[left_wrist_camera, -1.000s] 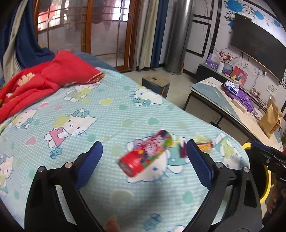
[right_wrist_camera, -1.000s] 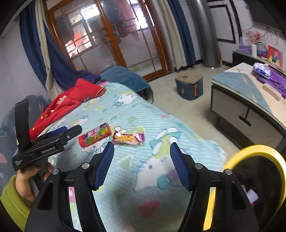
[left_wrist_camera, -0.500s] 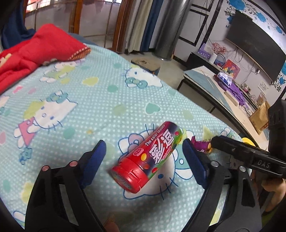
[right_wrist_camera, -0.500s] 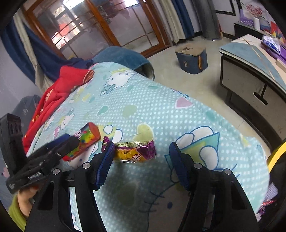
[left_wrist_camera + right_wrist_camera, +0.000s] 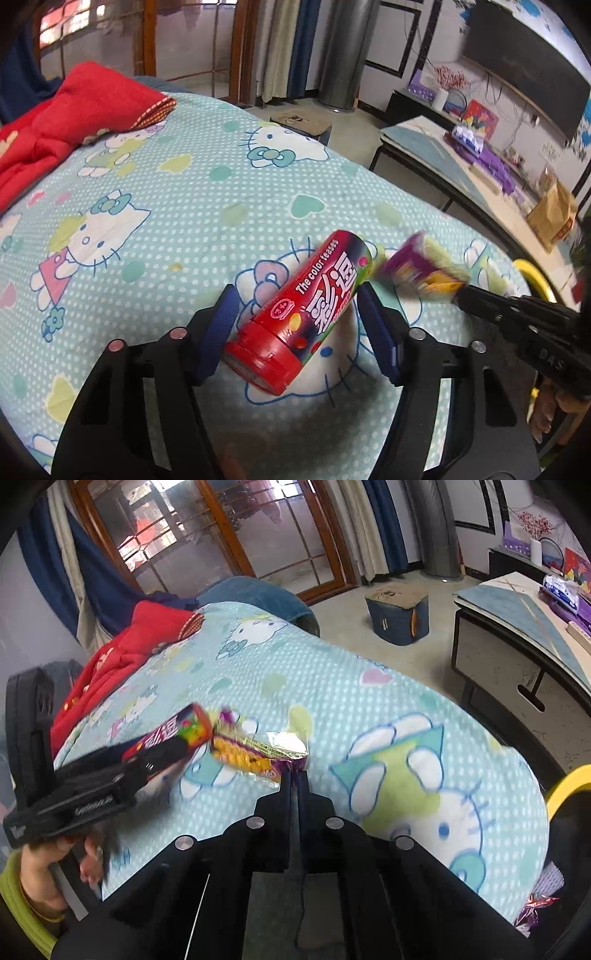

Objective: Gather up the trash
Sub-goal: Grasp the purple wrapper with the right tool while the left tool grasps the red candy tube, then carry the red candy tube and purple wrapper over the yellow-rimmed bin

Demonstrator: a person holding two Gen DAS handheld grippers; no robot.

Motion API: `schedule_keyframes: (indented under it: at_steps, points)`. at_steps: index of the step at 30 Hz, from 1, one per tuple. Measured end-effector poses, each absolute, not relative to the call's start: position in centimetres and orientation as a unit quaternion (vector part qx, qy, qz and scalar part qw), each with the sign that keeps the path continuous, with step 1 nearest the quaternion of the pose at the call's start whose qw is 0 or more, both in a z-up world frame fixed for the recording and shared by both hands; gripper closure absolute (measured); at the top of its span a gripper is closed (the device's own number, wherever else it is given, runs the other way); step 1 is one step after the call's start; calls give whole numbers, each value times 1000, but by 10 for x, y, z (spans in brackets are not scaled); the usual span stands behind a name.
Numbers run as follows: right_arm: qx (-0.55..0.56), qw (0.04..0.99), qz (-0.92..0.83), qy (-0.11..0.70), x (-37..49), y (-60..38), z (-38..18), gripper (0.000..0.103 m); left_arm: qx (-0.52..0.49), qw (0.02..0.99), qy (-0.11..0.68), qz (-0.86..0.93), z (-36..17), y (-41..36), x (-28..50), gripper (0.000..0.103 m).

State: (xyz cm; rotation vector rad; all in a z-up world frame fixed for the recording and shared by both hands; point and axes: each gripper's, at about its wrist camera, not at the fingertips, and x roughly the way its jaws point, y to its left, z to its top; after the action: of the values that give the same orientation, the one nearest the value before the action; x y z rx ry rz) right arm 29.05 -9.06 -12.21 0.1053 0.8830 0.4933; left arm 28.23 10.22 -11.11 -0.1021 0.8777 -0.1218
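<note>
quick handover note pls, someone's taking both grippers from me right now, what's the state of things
Right hand-held gripper: shut on one end of the purple and yellow snack wrapper, pinched at the blanket.
Left hand-held gripper: jaws closing around the red candy tube, which lies on the blanket; grip not firm yet.
Done: wrapper gripped.
Left: finish gripping the tube, lift both, drop them in the yellow-rimmed bin at the bed's edge.

Home bedroom — cartoon-print bedsheet (image 5: 184,192), red blanket (image 5: 74,110), curtains (image 5: 373,528), wall television (image 5: 524,62)
</note>
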Motion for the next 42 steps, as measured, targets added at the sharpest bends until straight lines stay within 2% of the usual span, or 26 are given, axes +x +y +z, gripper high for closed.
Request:
schedule_keyframes:
  at_steps: [5, 6, 22, 42]
  points:
    - [47, 880, 240, 407, 268, -96, -121, 102, -28, 903, 424, -61, -110, 93, 271, 76]
    - [50, 881, 241, 404, 263, -100, -120, 102, -27, 903, 424, -62, -110, 91, 269, 79]
    - [58, 898, 228, 372, 226, -152, -94, 102, -109, 904, 399, -111, -98, 71, 219, 80]
    - [88, 923, 153, 343, 194, -253, -70, 102, -81, 906, 360, -208, -55, -15, 187, 80]
